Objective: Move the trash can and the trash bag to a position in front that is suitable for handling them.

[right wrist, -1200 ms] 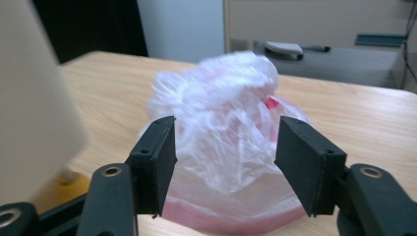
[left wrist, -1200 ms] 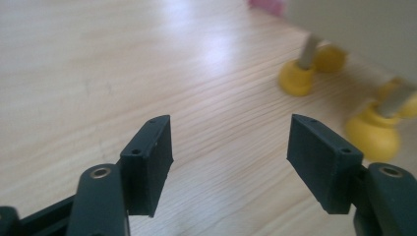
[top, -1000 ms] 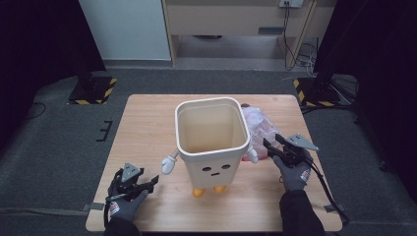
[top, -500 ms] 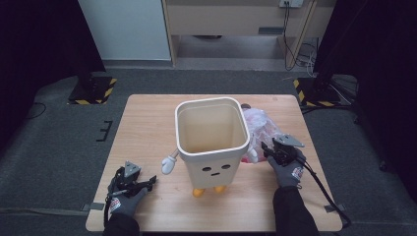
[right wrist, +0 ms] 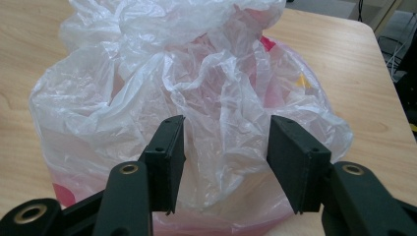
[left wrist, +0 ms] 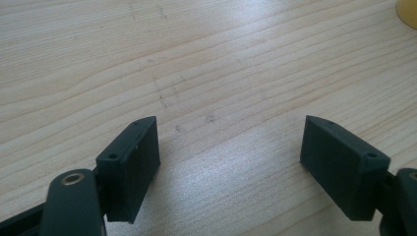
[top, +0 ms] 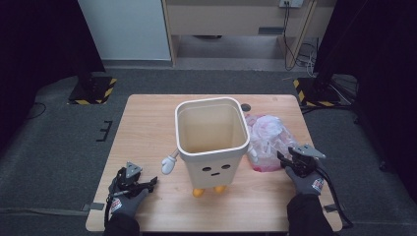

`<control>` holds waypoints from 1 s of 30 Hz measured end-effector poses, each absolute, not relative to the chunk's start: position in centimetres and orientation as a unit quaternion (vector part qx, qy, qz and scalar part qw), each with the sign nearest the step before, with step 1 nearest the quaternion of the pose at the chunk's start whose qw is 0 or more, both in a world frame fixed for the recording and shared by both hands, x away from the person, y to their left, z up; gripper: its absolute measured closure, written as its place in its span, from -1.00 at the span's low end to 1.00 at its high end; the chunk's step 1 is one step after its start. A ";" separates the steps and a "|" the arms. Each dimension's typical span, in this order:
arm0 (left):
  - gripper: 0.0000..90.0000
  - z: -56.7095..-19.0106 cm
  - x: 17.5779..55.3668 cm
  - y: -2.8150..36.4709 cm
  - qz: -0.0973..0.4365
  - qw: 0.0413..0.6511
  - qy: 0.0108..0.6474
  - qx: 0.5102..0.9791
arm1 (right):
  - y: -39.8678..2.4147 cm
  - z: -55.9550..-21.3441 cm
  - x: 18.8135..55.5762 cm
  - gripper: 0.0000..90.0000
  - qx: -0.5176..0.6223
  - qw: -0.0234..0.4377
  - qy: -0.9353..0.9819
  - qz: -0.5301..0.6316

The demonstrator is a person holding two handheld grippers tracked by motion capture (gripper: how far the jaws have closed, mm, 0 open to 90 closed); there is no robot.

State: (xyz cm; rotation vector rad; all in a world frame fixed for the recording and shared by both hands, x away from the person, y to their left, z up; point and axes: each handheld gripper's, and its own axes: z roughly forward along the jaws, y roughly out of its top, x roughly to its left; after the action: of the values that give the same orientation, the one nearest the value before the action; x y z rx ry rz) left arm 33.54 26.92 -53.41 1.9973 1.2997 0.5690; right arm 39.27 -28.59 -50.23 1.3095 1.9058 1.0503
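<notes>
Left gripper [top: 147,183]: near-left corner of the wooden table [top: 147,118], held low over bare wood in a gloved hand [top: 125,201]. Its jaws have just been opening and now stand wide apart with nothing between them; the left gripper view shows only wood grain in the gap.

Bin [top: 211,140]: cream plastic, square-mouthed, upright at the table's centre, hollow interior visible. Small face on the near wall, two orange feet [top: 207,191] beneath, a white mitten-like arm [top: 168,163] sticking out on its left side.

Plastic bag [top: 268,140]: translucent white, crumpled, with pink and red contents showing through. It lies on the table just right of the bin, touching or nearly touching its wall.

Right gripper [top: 286,160]: near-right, at the bag's near edge. In the right gripper view its jaws are half spread, with a rumpled fold of the bag [right wrist: 221,113] between them; whether the pads press the film cannot be told.
</notes>
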 end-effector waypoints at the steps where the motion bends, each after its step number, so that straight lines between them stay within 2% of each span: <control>1: -0.54 -53.4 33.5 26.9 0.218 0.339 0.499 0.767 | -29.1 -50.2 38.8 0.07 0.493 0.299 0.715 0.394; 6: -0.55 -53.4 33.3 26.9 0.218 0.337 0.500 0.767 | -29.6 -49.9 37.6 0.03 0.495 0.303 0.701 0.415; 10: -0.51 -53.2 33.2 27.1 0.210 0.349 0.508 0.759 | -29.5 -48.9 35.4 -0.09 0.488 0.297 0.694 0.439; 12: -0.49 -53.0 33.2 27.3 0.212 0.358 0.511 0.752 | -29.3 -48.9 34.3 -0.08 0.482 0.289 0.708 0.429; 16: -0.48 -52.6 32.9 27.4 0.217 0.370 0.512 0.744 | -29.3 -50.1 33.1 -0.09 0.492 0.255 0.729 0.402; 17: -0.48 -52.3 32.8 27.5 0.220 0.378 0.512 0.739 | -29.3 -51.1 33.2 -0.10 0.501 0.234 0.738 0.386; 21: -0.47 -51.8 32.5 27.6 0.227 0.397 0.510 0.729 | -29.5 -52.5 33.8 -0.10 0.518 0.208 0.752 0.350; 25: -0.46 -51.3 32.3 27.7 0.235 0.411 0.509 0.719 | -29.7 -52.9 34.2 -0.15 0.523 0.206 0.752 0.345; 29: -0.46 -50.8 31.8 27.9 0.241 0.431 0.511 0.704 | -29.6 -53.3 34.2 -0.26 0.523 0.219 0.750 0.340; 30: -0.45 -50.6 31.7 27.9 0.241 0.438 0.513 0.698 | -29.5 -53.5 34.2 -0.34 0.519 0.229 0.750 0.340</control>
State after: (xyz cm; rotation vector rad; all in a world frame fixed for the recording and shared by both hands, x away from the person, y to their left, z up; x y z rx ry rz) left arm 31.72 27.93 -50.62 1.7342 1.2744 0.5989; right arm 34.22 -29.47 -53.52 1.4296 2.0636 0.9351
